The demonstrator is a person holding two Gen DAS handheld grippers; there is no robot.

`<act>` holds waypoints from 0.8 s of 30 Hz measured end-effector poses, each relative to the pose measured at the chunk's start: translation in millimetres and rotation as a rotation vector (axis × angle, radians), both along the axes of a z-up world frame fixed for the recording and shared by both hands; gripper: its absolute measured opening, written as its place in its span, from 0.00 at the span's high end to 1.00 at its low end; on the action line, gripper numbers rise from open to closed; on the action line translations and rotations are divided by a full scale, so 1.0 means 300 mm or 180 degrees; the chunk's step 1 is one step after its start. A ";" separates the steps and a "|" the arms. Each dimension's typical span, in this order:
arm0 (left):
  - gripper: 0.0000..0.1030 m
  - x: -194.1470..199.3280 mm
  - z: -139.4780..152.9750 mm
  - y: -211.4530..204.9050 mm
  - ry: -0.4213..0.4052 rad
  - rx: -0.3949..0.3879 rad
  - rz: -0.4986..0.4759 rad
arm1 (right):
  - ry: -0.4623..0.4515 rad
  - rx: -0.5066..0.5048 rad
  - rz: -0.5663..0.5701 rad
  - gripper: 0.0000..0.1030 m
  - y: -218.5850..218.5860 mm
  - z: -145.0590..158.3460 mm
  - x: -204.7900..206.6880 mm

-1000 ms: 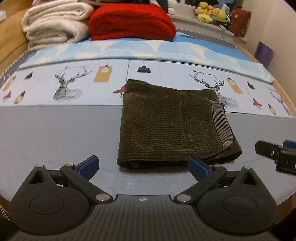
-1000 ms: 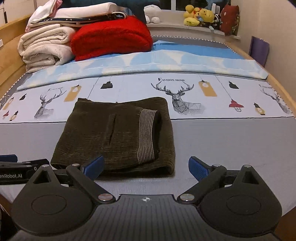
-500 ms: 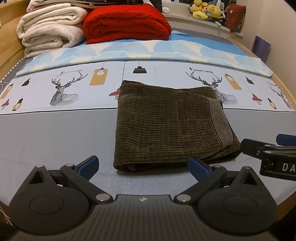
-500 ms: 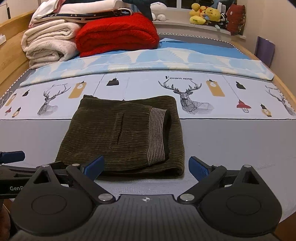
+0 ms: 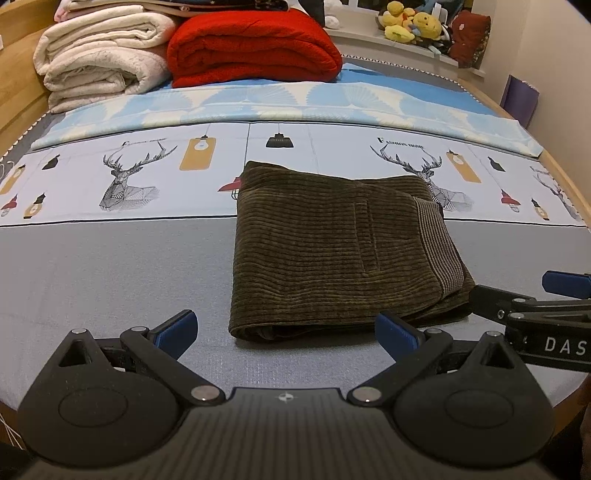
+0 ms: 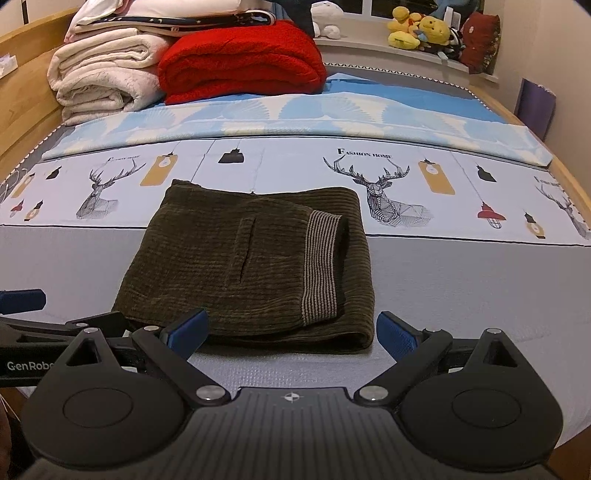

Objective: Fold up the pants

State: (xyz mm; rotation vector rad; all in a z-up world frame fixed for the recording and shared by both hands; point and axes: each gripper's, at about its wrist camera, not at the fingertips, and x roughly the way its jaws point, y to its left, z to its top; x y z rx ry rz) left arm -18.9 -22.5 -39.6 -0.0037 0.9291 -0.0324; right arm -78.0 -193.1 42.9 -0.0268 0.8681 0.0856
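Note:
Dark olive corduroy pants (image 5: 332, 251) lie folded into a compact rectangle on the bed, the striped waistband (image 5: 439, 243) on top at the right. They also show in the right wrist view (image 6: 251, 266). My left gripper (image 5: 286, 328) is open and empty, just in front of the pants' near edge. My right gripper (image 6: 291, 328) is open and empty, also just in front of the near edge. The right gripper's fingers (image 5: 524, 306) show at the right in the left wrist view; the left gripper's fingers (image 6: 62, 325) show at the left in the right wrist view.
The bed has a grey sheet (image 5: 110, 266) and a deer-print band (image 5: 129, 177). A red blanket (image 5: 251, 44) and cream blankets (image 5: 103, 62) are stacked at the far end. Plush toys (image 5: 413, 26) sit on the sill. A wooden bed rim (image 5: 569, 184) runs along the right.
Both grippers have drawn closer together in front of the pants and lifted slightly. The pants have not moved.

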 end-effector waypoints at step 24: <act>0.01 -0.001 0.003 -0.008 -0.0007 0.0014 -0.0020 | 0.0015 0.0006 0.0004 0.05 0.001 -0.004 0.003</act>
